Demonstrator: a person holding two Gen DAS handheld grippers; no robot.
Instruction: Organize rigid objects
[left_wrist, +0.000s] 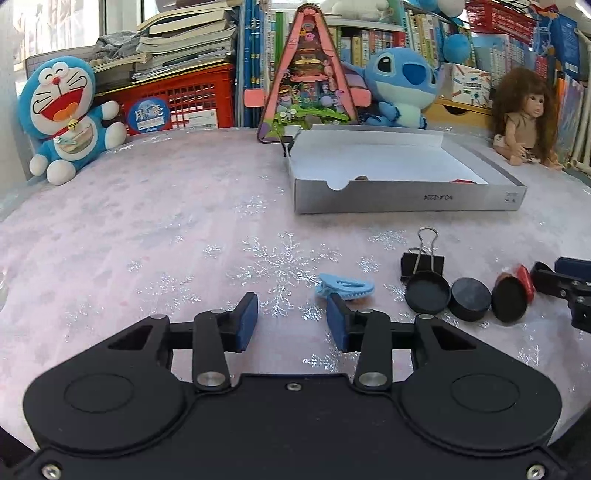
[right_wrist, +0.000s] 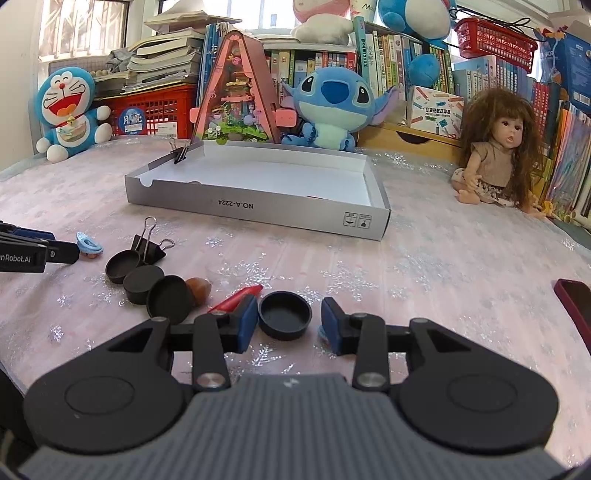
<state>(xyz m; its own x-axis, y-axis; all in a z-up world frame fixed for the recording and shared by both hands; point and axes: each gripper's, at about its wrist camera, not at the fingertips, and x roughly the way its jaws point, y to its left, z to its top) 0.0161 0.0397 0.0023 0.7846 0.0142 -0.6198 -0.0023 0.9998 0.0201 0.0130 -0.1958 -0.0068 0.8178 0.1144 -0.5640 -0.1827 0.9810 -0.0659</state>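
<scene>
In the left wrist view, the left gripper (left_wrist: 291, 321) hovers over the pink snowflake-patterned desk (left_wrist: 147, 229) with its jaws partly apart and nothing between the blue pads. A light blue clip (left_wrist: 345, 287) lies just beyond the right-hand pad. To its right sit a black binder clip (left_wrist: 422, 262) and a row of black round caps (left_wrist: 427, 292), close together. Farther back stands a shallow grey box (left_wrist: 410, 201), open at the top.

In the right wrist view, the right gripper (right_wrist: 289, 322) has its jaws moderately wide, standing either side of a black round cap (right_wrist: 285, 314) that rests on the desk; the pads do not press on it. A red pointed object (right_wrist: 236, 298) lies behind the left-hand pad, and a brown nut-like piece (right_wrist: 199, 288) sits beside the other black caps (right_wrist: 144, 282). The grey box lies beyond, another binder clip (right_wrist: 180, 152) clamped on its far left corner.
</scene>
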